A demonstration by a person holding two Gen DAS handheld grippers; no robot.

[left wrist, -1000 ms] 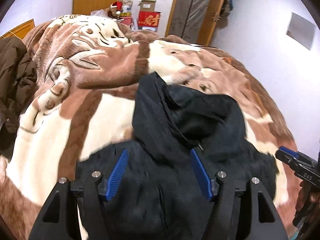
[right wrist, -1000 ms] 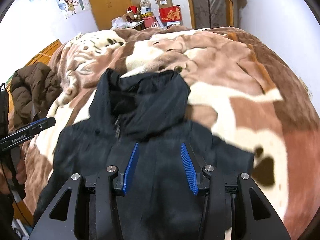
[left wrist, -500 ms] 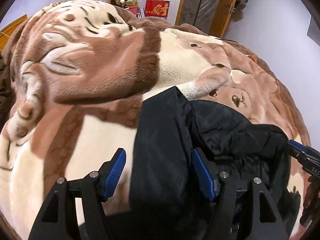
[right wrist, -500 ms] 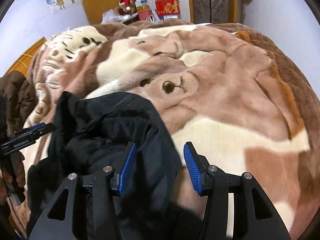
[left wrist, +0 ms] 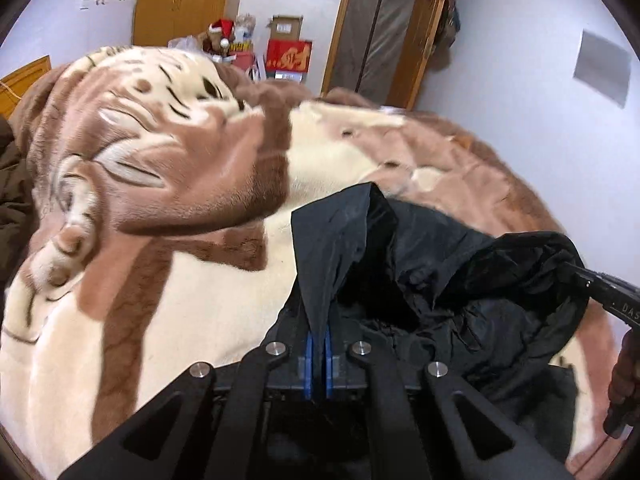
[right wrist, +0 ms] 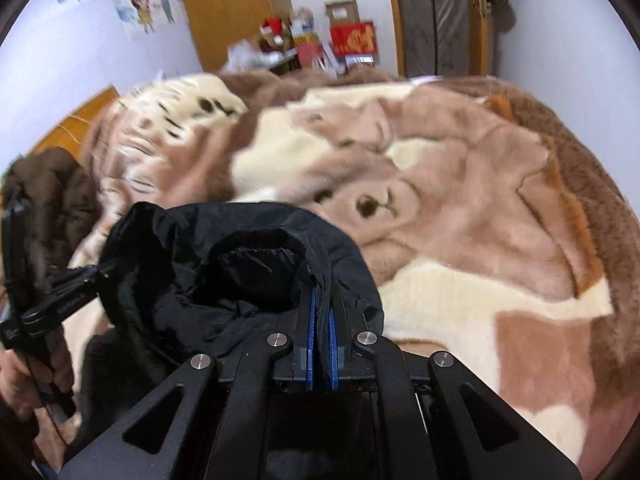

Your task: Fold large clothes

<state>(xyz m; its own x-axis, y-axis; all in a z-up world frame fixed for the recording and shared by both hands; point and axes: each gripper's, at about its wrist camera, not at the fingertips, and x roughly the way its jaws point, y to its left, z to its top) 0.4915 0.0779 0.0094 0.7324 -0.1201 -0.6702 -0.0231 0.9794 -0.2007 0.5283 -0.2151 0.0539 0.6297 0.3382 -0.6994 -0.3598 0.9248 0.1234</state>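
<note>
A black hooded jacket lies on a brown and cream plush blanket over a bed. My left gripper is shut on the left edge of the jacket's hood, and the cloth rises in a peak from between its blue pads. My right gripper is shut on the right edge of the same hood, with black cloth pinched between its pads. Each gripper shows in the other's view: the right one at the right rim, the left one at the left, both buried in the black cloth.
A brown puffy coat lies at the bed's left side. Behind the bed stand a wooden wardrobe, red boxes, a Santa hat toy and a door. A white wall borders the bed's right side.
Both grippers went from wide open around the jacket to shut on the hood's two edges. The hood is now lifted and pulled open between them.
</note>
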